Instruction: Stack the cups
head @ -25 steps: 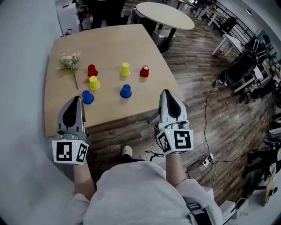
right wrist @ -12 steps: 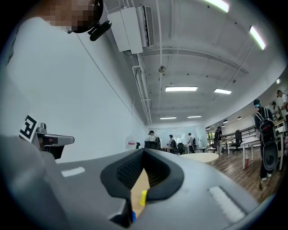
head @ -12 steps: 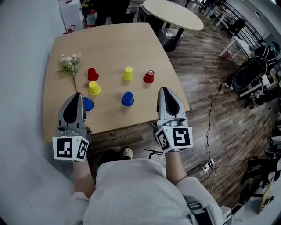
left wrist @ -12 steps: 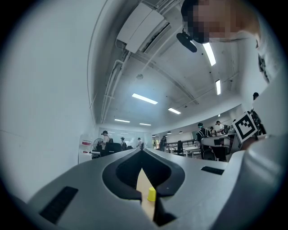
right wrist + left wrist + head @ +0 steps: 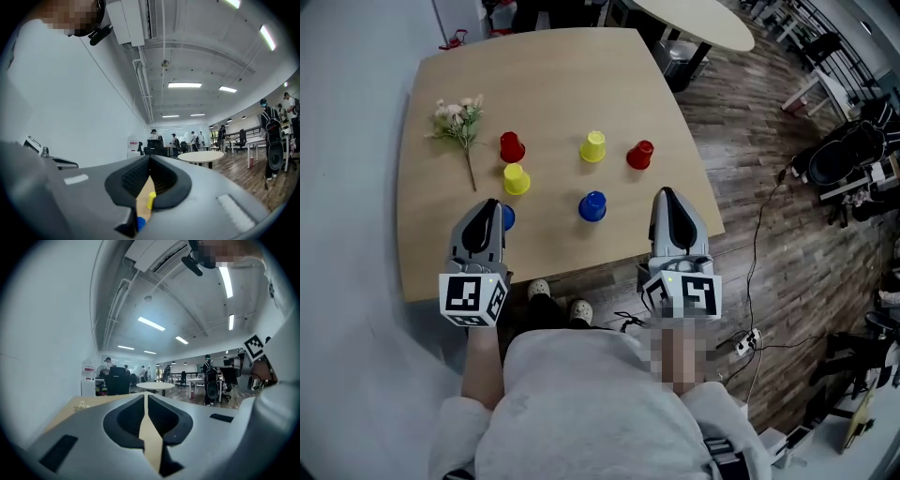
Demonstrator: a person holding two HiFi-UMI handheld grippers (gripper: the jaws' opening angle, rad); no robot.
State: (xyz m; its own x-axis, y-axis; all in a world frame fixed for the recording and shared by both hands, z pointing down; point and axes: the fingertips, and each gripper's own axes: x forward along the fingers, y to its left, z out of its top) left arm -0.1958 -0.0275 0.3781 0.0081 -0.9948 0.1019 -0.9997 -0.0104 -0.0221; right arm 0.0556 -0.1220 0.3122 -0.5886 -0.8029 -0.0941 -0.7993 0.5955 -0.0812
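Observation:
Six upturned cups stand on the wooden table [image 5: 562,66]: a red cup [image 5: 512,147], a yellow cup [image 5: 593,146], a second red cup [image 5: 639,155], a second yellow cup [image 5: 517,179], a blue cup [image 5: 592,206] and a second blue cup [image 5: 506,218], half hidden behind my left gripper [image 5: 490,203]. That gripper hovers over the table's near left edge, shut and empty. My right gripper [image 5: 665,193] hangs at the near right corner, also shut and empty. In the right gripper view the yellow cup [image 5: 150,200] and the blue cup [image 5: 140,224] show through the slit under the gripper [image 5: 150,159].
A sprig of dried flowers [image 5: 459,122] lies at the table's left. A round table [image 5: 703,23] stands behind. Cables and a power strip [image 5: 741,342] lie on the wood floor at the right, with pushchairs [image 5: 844,159] beyond. My shoes [image 5: 558,302] stand at the table's near edge.
Both grippers have moved forward toward the table's near edge, still shut. The left one now covers part of the near-left blue cup. The cups have not moved.

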